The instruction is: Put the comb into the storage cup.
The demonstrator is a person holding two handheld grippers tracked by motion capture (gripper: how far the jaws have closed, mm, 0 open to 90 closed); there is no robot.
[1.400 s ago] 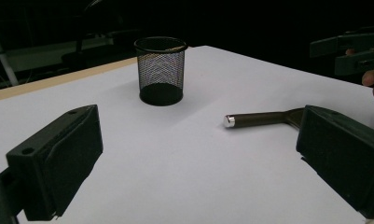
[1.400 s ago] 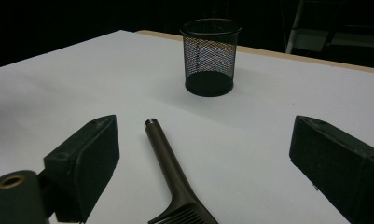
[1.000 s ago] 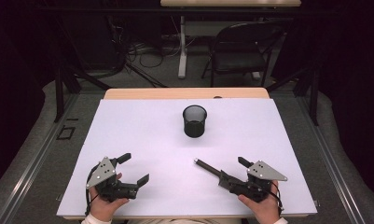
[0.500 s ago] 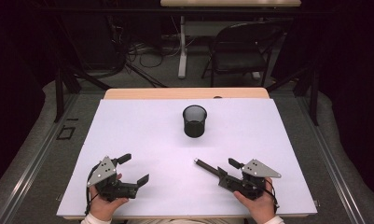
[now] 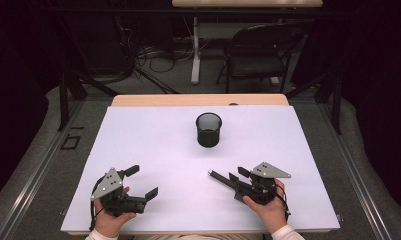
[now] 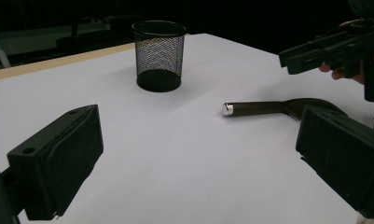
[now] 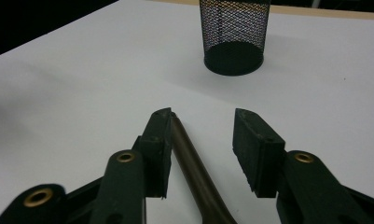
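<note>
We see the right hand-held gripper [image 7: 201,133] with jaws spread around a dark pen [image 7: 194,172] lying flat on the white bench [image 5: 153,135], its barrel against one jaw. Ahead of it stands a black mesh cup [image 7: 234,35]. The left hand-held gripper [image 6: 198,158] rests with jaws spread wide, holding nothing.

Dark rod [image 7: 194,168] between parted claw [image 7: 201,133] jaws

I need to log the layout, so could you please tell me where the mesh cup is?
In the high view, the mesh cup stands upright mid-table toward the far edge, beyond the dark pen at the right gripper.
</note>
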